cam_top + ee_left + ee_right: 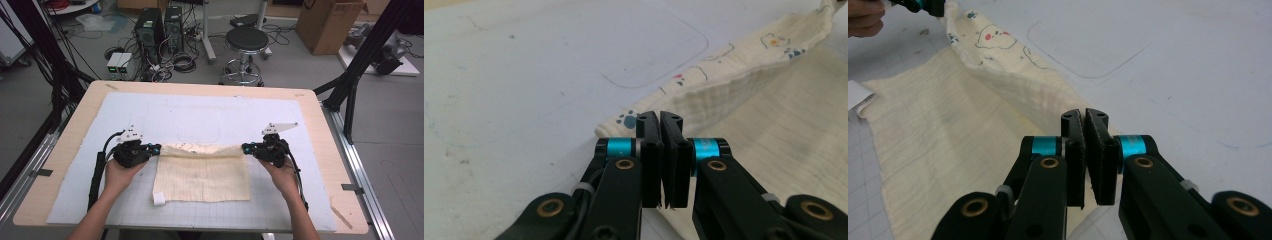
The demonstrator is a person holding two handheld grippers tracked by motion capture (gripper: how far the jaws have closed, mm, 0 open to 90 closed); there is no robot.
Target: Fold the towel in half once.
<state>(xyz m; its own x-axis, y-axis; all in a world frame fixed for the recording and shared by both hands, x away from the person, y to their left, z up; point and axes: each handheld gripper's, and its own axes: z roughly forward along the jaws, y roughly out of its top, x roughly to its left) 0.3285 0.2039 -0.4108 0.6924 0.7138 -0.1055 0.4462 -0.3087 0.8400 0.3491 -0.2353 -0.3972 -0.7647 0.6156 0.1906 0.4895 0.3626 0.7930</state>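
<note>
Cream muslin cloth (202,172) lies flat on the white mat (200,120), far edge folded over and lifted. Left gripper (156,148) fingers (651,150) pinch its far-left corner; right gripper (246,148) fingers (1098,155) pinch the far-right corner, both clamped tight on fabric. Mat covers a wooden worktop (65,145). Beyond the cloth: black stool (246,42), PC towers (150,27), cardboard box (330,22) on grey floor.

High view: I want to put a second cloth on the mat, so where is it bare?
The mat is bare across its far half, beyond the lifted edge of the cream cloth. Narrower bare strips flank the cloth, outside the left tongs and the right tongs. The crowded part is the near middle, with the cloth, both tongs and the forearms.
</note>
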